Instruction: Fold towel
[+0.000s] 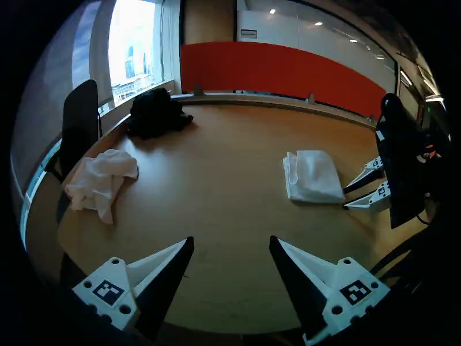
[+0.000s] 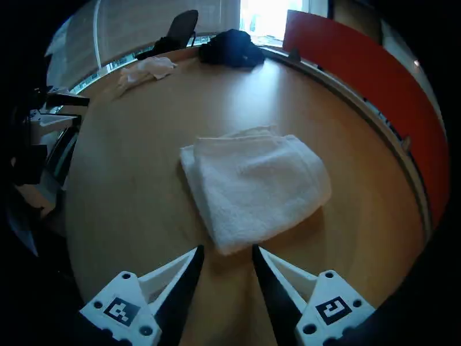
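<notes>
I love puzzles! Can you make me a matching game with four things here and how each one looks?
Things:
1 folded towel
2 crumpled towel
3 bag
4 divider

Looks:
A red
B black
C white, just ahead of the right gripper
D white, in a heap

Pairs: 1-C, 2-D, 3-B, 4-A

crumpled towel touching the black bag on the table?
No: a stretch of bare table separates the crumpled towel from the black bag.
</notes>
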